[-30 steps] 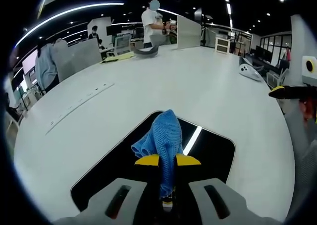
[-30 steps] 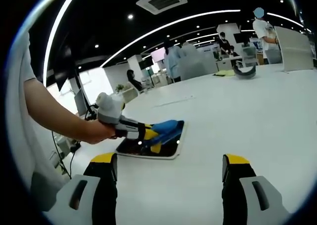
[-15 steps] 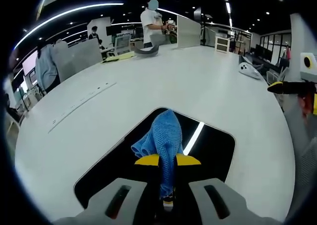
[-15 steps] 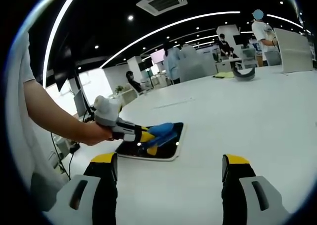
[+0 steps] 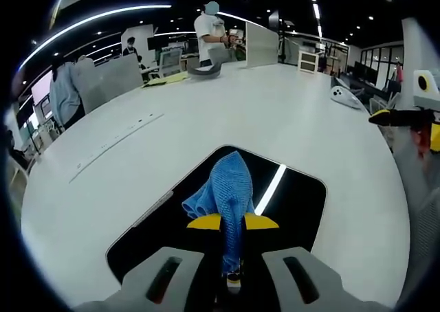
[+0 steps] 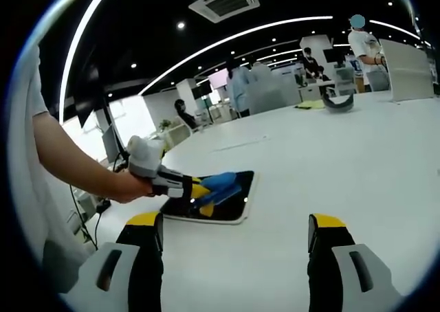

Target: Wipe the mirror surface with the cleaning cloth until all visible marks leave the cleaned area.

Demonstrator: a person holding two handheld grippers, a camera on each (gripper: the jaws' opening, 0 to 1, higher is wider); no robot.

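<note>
We have the cloth [image 5: 225, 192] pinched between the jaws of the left claw [image 5: 232, 222], its blue bundle reaching forward past the yellow tips and lying on the mirror [image 5: 295, 202]. The mirror is flat on the white table [image 5: 275, 113], directly under and ahead of that claw, with a bright ceiling light reflected as a streak just right of the cloth. In the right gripper view, the left claw [image 6: 198, 190] and cloth [image 6: 221, 182] sit over the near-left part of the mirror [image 6: 230, 212], well ahead and to the left of the right claw [image 6: 237, 240], whose jaws are spread wide and carry nothing.

To wipe well, we judge we should keep the pinch firm, hold the cloth pressed flat to the glass, and sweep in overlapping passes to every edge. The mirror looks free to slide, so light, even pressure matters. We cannot tell from here whether any marks remain on the dark glass.
</note>
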